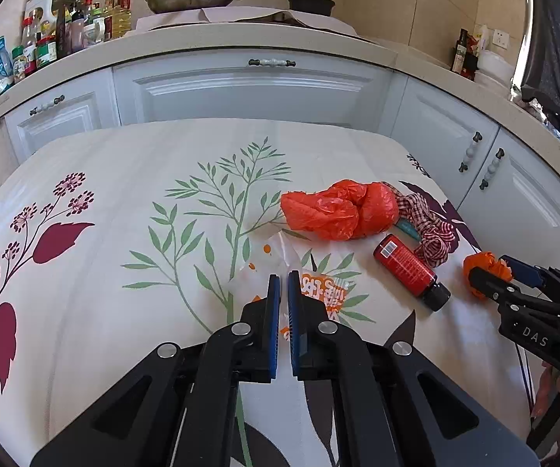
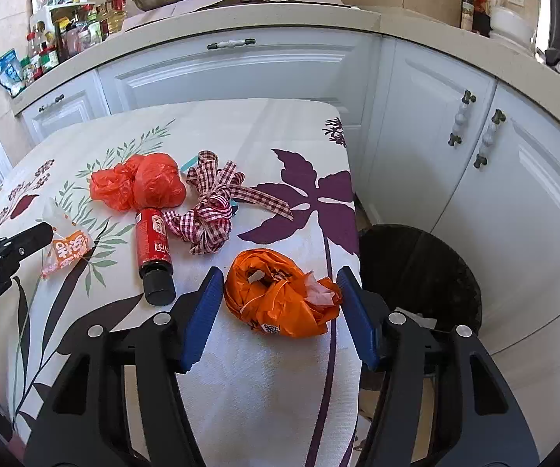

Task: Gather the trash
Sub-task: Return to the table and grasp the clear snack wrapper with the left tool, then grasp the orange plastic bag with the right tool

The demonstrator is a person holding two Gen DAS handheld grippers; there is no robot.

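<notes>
Orange bag [image 2: 284, 297], crumpled and knotted with white paper poking out, at the table's right edge, just above the black bin [image 2: 420, 272] on the floor. Straddled by the right gripper [image 2: 278, 303], jaws partly open, pads seemingly not yet pressing. Pickup step in hand; next, a firm squeeze, a lift, a short swing over the bin. Clear wrapper [image 1: 280, 260] with orange print pinched in the left gripper [image 1: 284, 284], jaws nearly together, though the actual bite is hard to confirm. Further back on the flowered tablecloth [image 1: 105, 194]: red bag [image 1: 338, 210], red bottle [image 1: 408, 266], checked ribbon [image 2: 214, 206].
</notes>
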